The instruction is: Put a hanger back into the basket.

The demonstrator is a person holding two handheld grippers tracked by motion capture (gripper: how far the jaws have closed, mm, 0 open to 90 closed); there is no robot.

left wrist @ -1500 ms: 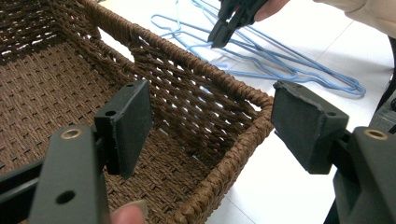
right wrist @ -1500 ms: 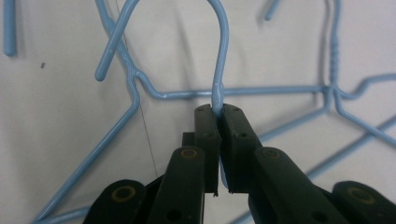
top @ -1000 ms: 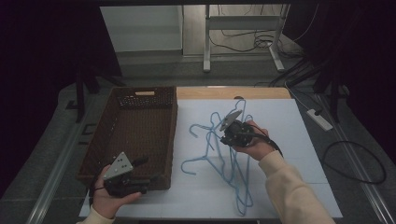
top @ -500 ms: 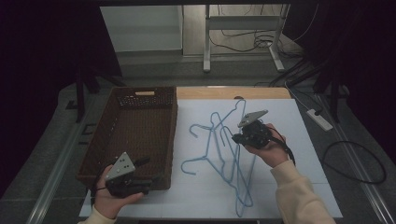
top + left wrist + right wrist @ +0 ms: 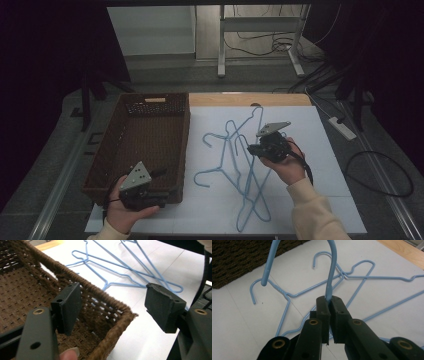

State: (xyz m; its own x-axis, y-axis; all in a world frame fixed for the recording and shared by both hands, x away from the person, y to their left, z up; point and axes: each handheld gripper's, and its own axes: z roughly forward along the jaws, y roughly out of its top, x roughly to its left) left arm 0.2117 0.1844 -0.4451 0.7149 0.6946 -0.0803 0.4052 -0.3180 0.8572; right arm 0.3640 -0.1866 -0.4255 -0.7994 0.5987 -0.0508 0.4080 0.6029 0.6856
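At the left, the left gripper [image 5: 159,184] hovers with its jaws spread wide over the near right corner of a brown woven wicker basket [image 5: 142,131], holding nothing. To its right, light blue wire coat hangers [image 5: 235,165] lie tangled on the white table [image 5: 320,150]. The right gripper [image 5: 329,300], just past the pile, has its jaws pressed together on one light blue wire hanger [image 5: 331,272] below its hook, which rises straight ahead of the jaws.

Blue wire hanger [image 5: 332,270] clamped at its hook
It rose from the right gripper [image 5: 329,300], above other hangers [image 5: 367,277] lying tangled beyond.
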